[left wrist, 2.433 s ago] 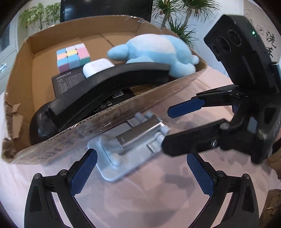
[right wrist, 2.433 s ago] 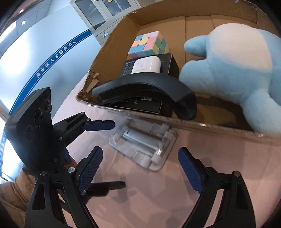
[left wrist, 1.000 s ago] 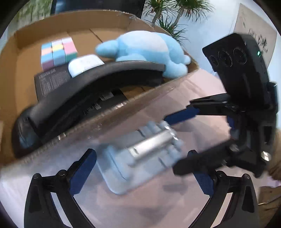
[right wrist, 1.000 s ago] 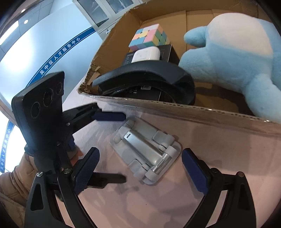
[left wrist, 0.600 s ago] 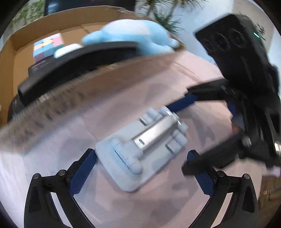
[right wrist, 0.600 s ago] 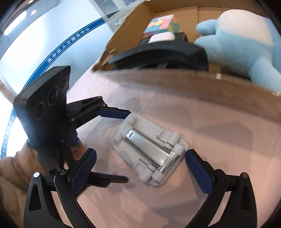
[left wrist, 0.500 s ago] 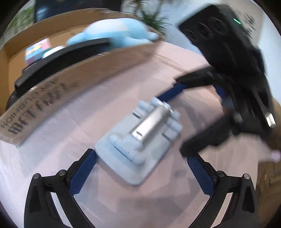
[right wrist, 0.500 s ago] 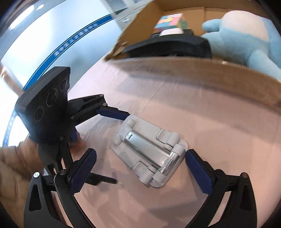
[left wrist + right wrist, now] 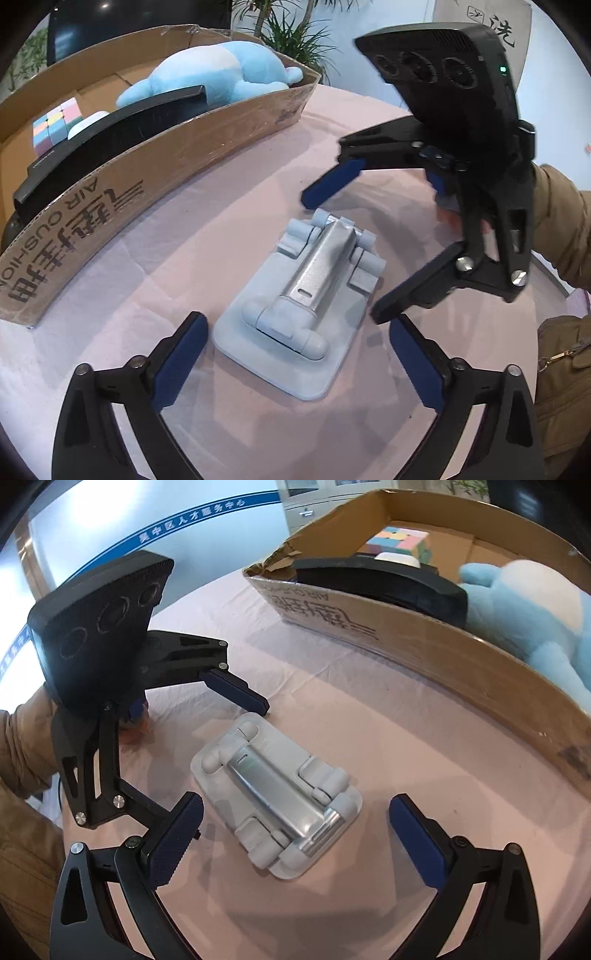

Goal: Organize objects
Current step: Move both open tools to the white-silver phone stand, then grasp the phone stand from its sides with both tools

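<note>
- The folded phone stand lies flat on the pink tablecloth, well apart from the near wall of the cardboard box. It is a pale plastic plate with a silver metal bar along its middle.
- The left gripper has its jaws spread wide. Its 2 blue pads flank the near end of the stand, and neither pad touches it.
- The right gripper also has its jaws spread wide. Its 2 pads sit on either side of the stand's hinge end, clear of the plastic.
- The 2 grippers face each other across the stand. In the left wrist view the right gripper's tips reach down toward the far end of the stand.
- The box holds 4 visible items: a blue plush toy, a curved black object, a pastel puzzle cube and a white earbud case.
- The plush lies at the right end of the box in the left wrist view; the cube sits near the opposite end.
- Potted plants stand beyond the box.
</note>
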A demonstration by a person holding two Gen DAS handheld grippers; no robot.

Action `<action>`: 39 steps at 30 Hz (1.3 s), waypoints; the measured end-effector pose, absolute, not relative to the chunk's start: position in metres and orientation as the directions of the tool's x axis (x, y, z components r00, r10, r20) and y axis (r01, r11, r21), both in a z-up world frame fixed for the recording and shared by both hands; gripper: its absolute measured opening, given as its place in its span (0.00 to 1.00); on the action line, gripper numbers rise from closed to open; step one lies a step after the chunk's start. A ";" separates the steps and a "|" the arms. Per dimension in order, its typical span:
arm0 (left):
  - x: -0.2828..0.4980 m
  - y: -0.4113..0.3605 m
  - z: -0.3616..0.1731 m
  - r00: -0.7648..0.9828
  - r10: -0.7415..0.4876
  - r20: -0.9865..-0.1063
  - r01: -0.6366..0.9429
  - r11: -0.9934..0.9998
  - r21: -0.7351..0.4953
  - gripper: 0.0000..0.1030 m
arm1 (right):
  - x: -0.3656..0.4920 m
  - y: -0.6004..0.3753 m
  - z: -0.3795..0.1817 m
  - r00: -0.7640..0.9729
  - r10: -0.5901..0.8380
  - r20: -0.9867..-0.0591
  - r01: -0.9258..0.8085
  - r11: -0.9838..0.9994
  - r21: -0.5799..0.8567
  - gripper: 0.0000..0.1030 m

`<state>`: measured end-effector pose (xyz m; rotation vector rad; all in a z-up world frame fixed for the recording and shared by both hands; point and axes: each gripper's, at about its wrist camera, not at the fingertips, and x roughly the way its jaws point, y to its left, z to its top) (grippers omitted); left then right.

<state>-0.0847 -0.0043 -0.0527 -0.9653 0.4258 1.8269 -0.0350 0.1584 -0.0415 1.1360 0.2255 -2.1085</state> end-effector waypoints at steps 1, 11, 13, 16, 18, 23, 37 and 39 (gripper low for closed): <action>-0.083 -0.005 -0.053 -0.195 0.604 -0.773 -0.886 -0.446 -0.125 0.93 | -0.034 0.162 -0.041 -0.351 -0.500 -0.792 0.675 -0.721 0.157 0.98; -0.082 0.014 -0.057 -0.251 0.560 -0.789 -0.890 -0.454 -0.039 0.87 | -0.022 0.150 -0.048 -0.366 -0.397 -0.842 0.763 -0.646 -0.027 0.92; -0.082 0.014 -0.057 -0.267 0.552 -0.790 -0.888 -0.459 -0.021 0.84 | -0.022 0.151 -0.048 -0.366 -0.400 -0.840 0.774 -0.632 -0.036 0.90; -0.084 0.014 -0.058 -0.273 0.552 -0.788 -0.884 -0.467 -0.021 0.81 | -0.023 0.150 -0.047 -0.352 -0.409 -0.842 0.798 -0.601 -0.042 0.83; -0.086 0.013 -0.058 -0.278 0.551 -0.787 -0.881 -0.473 -0.020 0.80 | -0.023 0.149 -0.047 -0.347 -0.409 -0.844 0.806 -0.590 -0.045 0.78; -0.086 0.012 -0.058 -0.279 0.551 -0.786 -0.880 -0.474 -0.019 0.79 | -0.023 0.150 -0.048 -0.341 -0.407 -0.847 0.813 -0.580 -0.048 0.77; -0.088 0.015 -0.059 -0.269 0.547 -0.793 -0.888 -0.460 -0.016 0.86 | -0.042 0.157 -0.057 -0.302 -0.405 -0.863 0.821 -0.571 -0.019 0.99; -0.088 0.015 -0.059 -0.262 0.546 -0.796 -0.890 -0.455 -0.020 0.92 | -0.043 0.156 -0.056 -0.297 -0.397 -0.868 0.821 -0.570 -0.020 0.99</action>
